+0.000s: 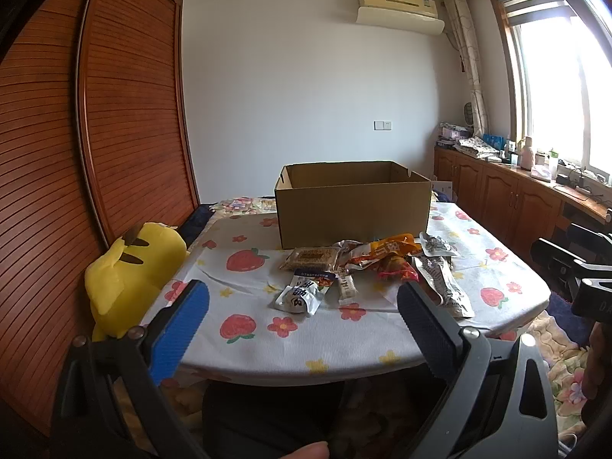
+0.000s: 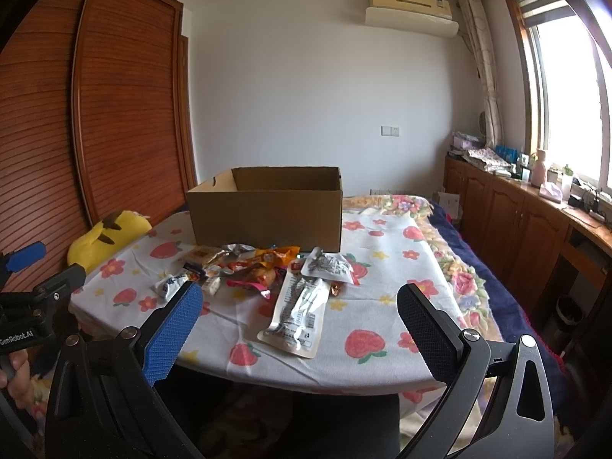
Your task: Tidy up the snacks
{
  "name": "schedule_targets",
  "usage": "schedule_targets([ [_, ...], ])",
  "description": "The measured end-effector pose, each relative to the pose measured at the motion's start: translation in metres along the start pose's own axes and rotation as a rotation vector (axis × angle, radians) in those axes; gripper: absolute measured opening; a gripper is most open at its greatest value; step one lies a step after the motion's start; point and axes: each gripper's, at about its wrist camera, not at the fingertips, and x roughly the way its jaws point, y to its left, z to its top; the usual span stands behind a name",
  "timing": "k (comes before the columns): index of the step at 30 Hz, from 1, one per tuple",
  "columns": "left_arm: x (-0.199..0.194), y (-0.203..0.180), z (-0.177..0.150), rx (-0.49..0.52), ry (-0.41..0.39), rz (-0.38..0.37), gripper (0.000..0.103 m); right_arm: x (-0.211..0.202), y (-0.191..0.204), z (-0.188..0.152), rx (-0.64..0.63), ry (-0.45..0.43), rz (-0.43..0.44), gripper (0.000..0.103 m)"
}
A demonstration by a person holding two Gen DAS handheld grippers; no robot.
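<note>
A plain white wall (image 1: 306,88) fills the centre of the frame, with a cream wall-mounted air conditioner (image 1: 397,5) at upper right. A slatted reddish-brown wooden wardrobe (image 1: 126,107) takes the left. At right, a bright daylit window (image 2: 570,99) with a patterned curtain (image 2: 485,65) stands over low brown wooden cabinets (image 2: 508,210).
</note>
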Motion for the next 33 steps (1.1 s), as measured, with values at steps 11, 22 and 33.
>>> schedule_targets([
  [11, 0.000, 0.000, 0.000, 0.001, -0.002, 0.000, 0.100, -0.002, -0.001, 0.000, 0.001, 0.000, 0.002, 0.103],
  [22, 0.000, -0.001, 0.000, 0.002, -0.002, 0.001, 0.100, -0.001, 0.000, 0.001, 0.002, -0.003, 0.004, 0.103],
  [33, 0.031, 0.004, -0.011, 0.001, 0.061, 0.005, 0.100, 0.015, -0.002, -0.007, -0.009, 0.058, 0.024, 0.103],
])
